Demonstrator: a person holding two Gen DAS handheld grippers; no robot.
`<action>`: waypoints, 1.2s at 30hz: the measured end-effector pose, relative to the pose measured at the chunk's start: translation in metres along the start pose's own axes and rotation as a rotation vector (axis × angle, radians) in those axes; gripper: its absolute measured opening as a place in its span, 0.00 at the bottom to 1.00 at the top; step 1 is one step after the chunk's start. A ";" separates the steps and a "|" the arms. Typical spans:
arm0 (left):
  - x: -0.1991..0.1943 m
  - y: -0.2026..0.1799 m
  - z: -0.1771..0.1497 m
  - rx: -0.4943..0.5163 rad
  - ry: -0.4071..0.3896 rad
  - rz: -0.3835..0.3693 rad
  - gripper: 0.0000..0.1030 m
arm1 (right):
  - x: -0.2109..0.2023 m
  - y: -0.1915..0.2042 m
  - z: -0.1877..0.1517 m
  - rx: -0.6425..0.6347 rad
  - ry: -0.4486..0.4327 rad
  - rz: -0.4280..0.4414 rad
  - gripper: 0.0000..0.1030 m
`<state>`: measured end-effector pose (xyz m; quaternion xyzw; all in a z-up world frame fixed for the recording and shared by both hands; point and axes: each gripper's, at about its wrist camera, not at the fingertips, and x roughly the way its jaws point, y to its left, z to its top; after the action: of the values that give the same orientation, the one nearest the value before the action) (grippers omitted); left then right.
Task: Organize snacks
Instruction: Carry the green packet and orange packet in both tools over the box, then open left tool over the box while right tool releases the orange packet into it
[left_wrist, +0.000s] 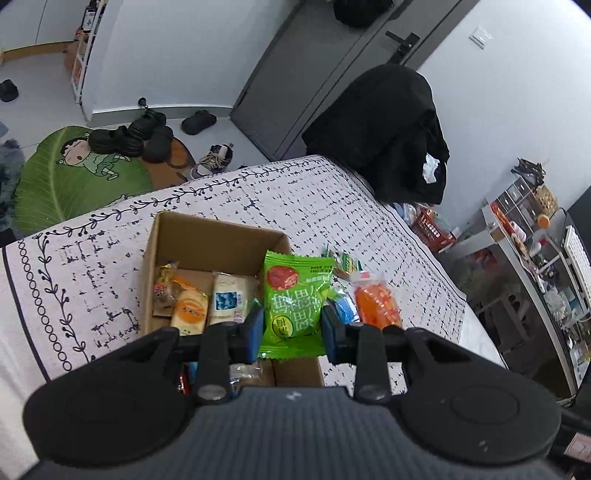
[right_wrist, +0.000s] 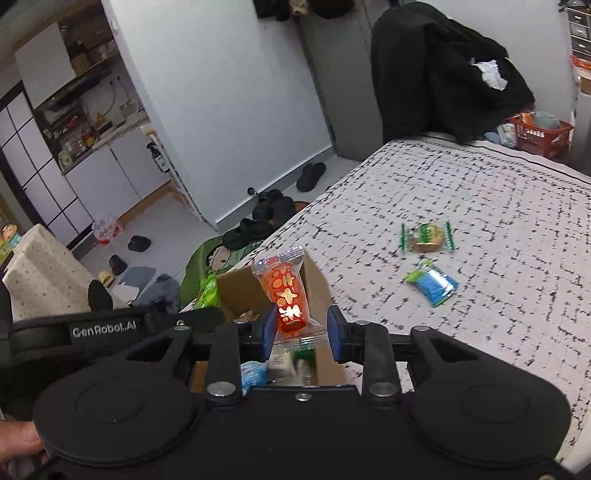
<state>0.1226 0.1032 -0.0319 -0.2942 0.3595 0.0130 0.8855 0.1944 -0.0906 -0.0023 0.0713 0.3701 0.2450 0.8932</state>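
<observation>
holding bright green crinkly snack packet (left_wrist: 292, 302) upright, long axis vertical, left gripper (left_wrist: 292, 328) pinching it over open brown cardboard box (left_wrist: 218, 230). box holds yellow, white-blue wrapped snacks (left_wrist: 223, 301). right gripper (right_wrist: 302, 334) pinching red-orange clear-ended packet (right_wrist: 286, 299) upright above box. white black-flecked tablecloth (right_wrist: 480, 206); grey door (left_wrist: 295, 74) behind.

The left gripper (left_wrist: 291, 328) is showing black linkage arms, round black side discs, blue pads (left_wrist: 255, 328) and a ribbed grey body with silver pivot screws. The right gripper (right_wrist: 302, 328) is looking alike but black-bodied; white "GenRobot.AI" lettering is showing at its left.
</observation>
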 end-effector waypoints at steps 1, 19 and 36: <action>0.000 0.001 0.000 -0.003 -0.001 0.001 0.31 | 0.003 0.001 0.000 -0.001 0.006 0.003 0.28; 0.030 0.010 -0.009 -0.006 0.101 0.004 0.31 | 0.016 -0.012 -0.003 -0.002 0.048 -0.053 0.47; 0.034 0.000 -0.005 -0.021 0.095 0.067 0.62 | 0.012 -0.062 -0.005 0.064 0.035 -0.083 0.53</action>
<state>0.1443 0.0941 -0.0566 -0.2913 0.4105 0.0326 0.8635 0.2219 -0.1392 -0.0331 0.0800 0.3959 0.1969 0.8934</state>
